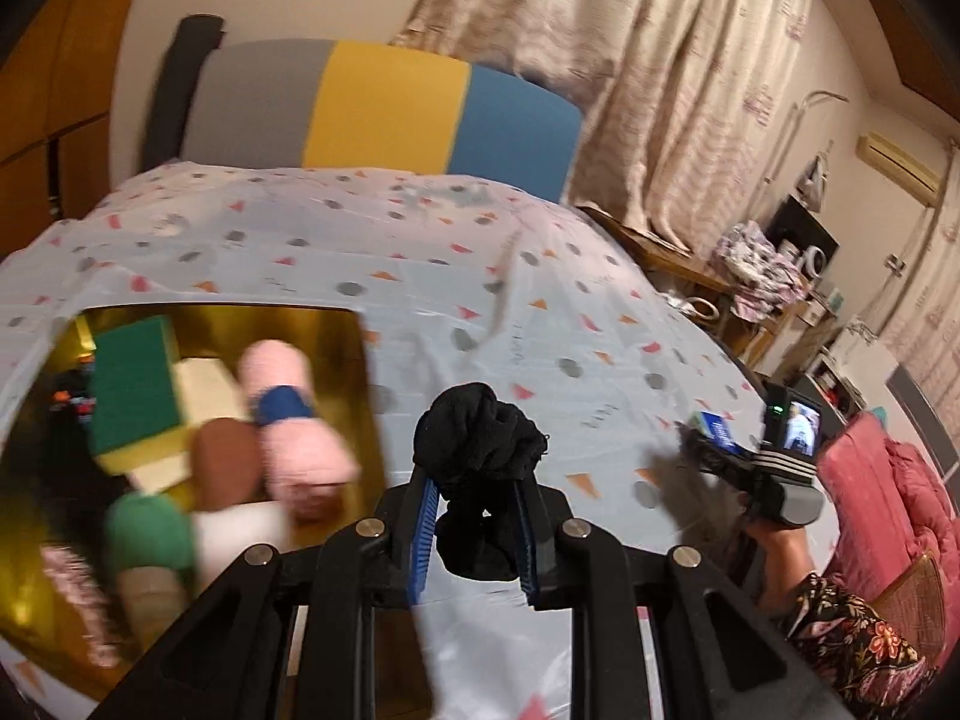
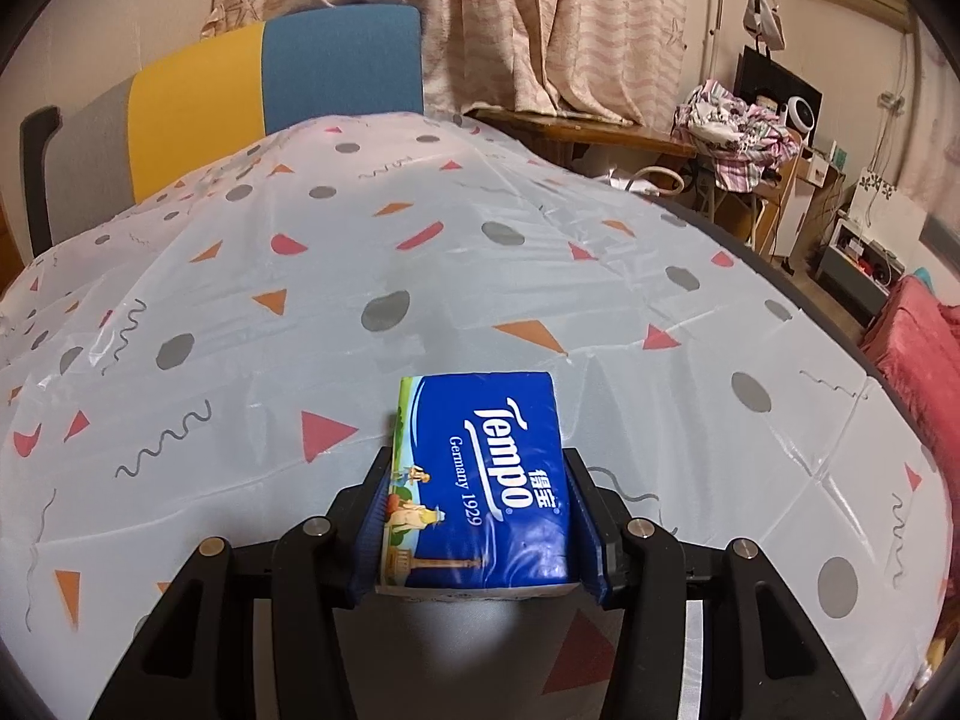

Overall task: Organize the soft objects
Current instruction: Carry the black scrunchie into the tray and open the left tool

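Step in hand looked like carry-to-box: left claw (image 1: 474,516) was clamped on a black sock (image 1: 480,450), held above the table (image 1: 540,324), w/ the gold box (image 1: 354,324) at approx 9 o'clock of the claw. Box already held a pink yarn roll (image 1: 294,420), green sponge (image 1: 135,384), brown and green rolls. Right claw (image 2: 477,516) gripped a blue tissue pack (image 2: 480,480) across its sides, just above the cloth, nothing else nearby. Next move prob. called for swinging the sock over the box rim, then letting go clear of the pink roll; tissue pack to follow. Table wore a glossy white cover w/ triangles and dots. Beyond at 12 o'clock: striped chair (image 2: 240,90), curtains (image 2: 570,18); clutter shelves at 2 o'clock.
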The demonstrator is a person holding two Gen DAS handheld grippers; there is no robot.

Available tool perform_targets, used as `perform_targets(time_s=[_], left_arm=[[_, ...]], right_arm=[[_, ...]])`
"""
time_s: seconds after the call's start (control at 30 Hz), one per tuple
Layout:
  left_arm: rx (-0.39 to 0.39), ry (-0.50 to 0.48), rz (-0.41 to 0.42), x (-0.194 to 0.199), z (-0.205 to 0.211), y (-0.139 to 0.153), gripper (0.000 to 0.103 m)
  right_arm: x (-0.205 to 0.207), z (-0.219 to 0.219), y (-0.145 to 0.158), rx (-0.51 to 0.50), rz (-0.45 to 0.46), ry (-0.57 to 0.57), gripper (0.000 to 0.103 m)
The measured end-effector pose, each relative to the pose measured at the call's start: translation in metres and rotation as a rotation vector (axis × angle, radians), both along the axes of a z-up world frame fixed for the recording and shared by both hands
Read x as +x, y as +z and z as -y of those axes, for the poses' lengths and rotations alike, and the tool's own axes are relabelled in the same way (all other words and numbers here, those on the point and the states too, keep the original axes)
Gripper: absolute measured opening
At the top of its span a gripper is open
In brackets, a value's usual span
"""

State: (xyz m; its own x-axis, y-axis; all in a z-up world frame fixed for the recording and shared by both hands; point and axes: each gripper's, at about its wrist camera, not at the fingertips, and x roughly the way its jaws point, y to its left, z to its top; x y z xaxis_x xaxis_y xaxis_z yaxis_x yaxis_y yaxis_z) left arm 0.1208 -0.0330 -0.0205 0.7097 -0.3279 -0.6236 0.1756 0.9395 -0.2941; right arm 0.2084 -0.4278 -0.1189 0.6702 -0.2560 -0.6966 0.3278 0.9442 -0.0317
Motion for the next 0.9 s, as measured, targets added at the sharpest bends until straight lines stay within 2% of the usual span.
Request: perform_targets(time_s=[0.07,0.2,0.37,0.4,0.47,0.53,0.6,0.9], left_arm=[[0.004,0.020,-0.007,-0.001,-0.015,-0.002,0.021],[0.002,0.033,-0.073,0.001,-0.035,-0.019,0.021],[-0.001,0.018,-0.138,0.005,-0.038,-0.040,0.022],[-0.002,0.011,-0.152,0.006,-0.037,-0.043,0.023],[-0.012,-0.001,-0.168,0.006,-0.037,-0.046,0.032],[-0.003,0.006,-0.159,0.004,-0.036,-0.045,0.048],[0.018,0.014,-0.147,0.002,-0.035,-0.044,0.052],[-0.014,0.012,-0.115,-0.009,-0.042,-0.042,0.053]], right_arm=[[-0.004,-0.002,0.003,-0.008,0.022,0.002,0.052],[-0.009,-0.006,0.009,-0.029,0.057,0.016,0.052],[-0.007,-0.011,0.011,-0.057,0.051,0.022,0.052],[-0.007,-0.011,0.011,-0.060,0.052,0.023,0.052],[-0.007,-0.012,0.012,-0.067,0.057,0.023,0.052],[-0.008,-0.012,0.012,-0.071,0.058,0.022,0.052],[-0.008,-0.013,0.012,-0.071,0.056,0.022,0.052],[-0.013,-0.012,0.013,-0.066,0.076,0.021,0.052]])
